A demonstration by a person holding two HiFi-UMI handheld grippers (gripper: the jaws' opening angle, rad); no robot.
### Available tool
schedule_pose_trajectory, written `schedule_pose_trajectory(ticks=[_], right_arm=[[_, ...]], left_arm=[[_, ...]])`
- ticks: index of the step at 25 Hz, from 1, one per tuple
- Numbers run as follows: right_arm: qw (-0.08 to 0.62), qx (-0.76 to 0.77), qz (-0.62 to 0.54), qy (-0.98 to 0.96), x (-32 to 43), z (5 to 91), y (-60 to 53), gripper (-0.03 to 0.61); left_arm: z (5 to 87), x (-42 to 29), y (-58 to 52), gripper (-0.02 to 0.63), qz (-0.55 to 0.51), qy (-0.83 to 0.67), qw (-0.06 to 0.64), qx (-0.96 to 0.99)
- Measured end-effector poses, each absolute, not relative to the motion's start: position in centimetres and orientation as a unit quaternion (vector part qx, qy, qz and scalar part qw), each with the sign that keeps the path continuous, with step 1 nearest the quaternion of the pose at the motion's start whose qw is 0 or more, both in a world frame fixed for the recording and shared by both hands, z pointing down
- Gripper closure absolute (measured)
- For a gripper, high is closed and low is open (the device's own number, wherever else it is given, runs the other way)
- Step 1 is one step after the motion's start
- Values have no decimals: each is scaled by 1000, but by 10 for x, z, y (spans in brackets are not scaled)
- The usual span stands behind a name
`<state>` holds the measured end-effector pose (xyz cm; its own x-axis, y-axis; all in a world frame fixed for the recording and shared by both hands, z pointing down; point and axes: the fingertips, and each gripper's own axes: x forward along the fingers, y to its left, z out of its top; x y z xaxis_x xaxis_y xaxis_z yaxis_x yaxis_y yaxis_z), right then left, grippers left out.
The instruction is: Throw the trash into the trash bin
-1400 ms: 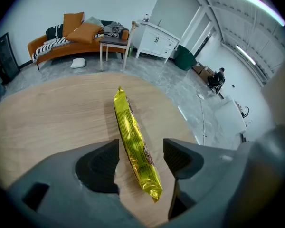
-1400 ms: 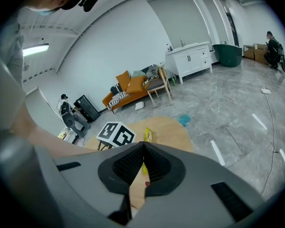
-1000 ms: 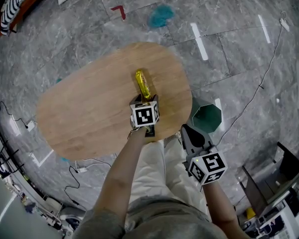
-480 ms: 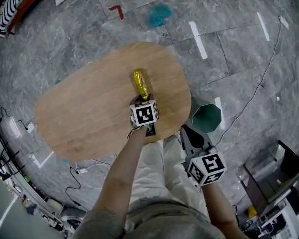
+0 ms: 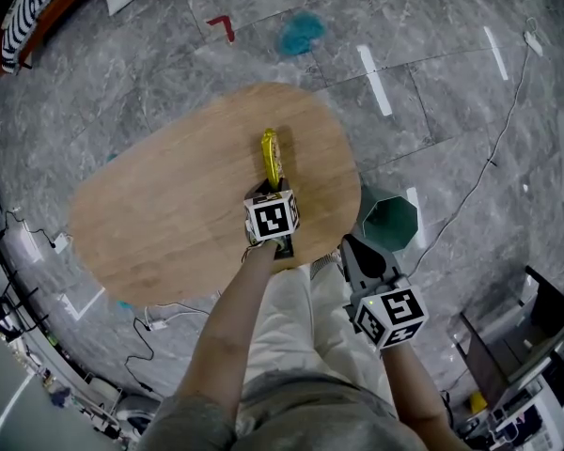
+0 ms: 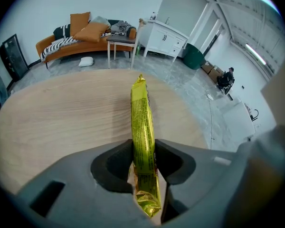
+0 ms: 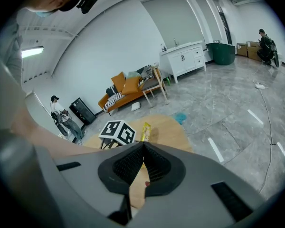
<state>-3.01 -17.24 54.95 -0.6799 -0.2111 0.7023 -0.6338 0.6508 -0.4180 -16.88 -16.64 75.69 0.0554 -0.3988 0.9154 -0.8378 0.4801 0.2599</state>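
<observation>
A long yellow foil wrapper lies on the oval wooden table, stood up on its edge. My left gripper reaches down over its near end. In the left gripper view the jaws have just been closing, and the pads of the left gripper now press the wrapper from both sides. The dark green trash bin stands on the floor just right of the table. My right gripper hovers beside the bin, off the table's near right edge, shut and empty.
A teal object and a red corner mark lie on the grey floor beyond the table. White tape strips and a cable run to the right. An orange sofa stands far off.
The left jaws have closed onto the wrapper's near end. The wrapper has turned from lying flat onto its edge and looks narrower. The right gripper has not moved.
</observation>
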Motion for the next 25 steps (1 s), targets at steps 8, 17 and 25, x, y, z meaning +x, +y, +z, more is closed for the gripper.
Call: schedule_pose_trajectory(ticks=[8,17,25], right_arm=[[299,247,317,-866,-32,535,-172,569],[290,240,298,-877,-30,517,-169,569],[281,234,281,-887,-29,495,-168,569]], left_arm=[[736,-161,-165,476,191,-654,547,486],[704,-153,-159,477,173,-656,541,497],[672,-148,-155,482,159,-660,532,506]])
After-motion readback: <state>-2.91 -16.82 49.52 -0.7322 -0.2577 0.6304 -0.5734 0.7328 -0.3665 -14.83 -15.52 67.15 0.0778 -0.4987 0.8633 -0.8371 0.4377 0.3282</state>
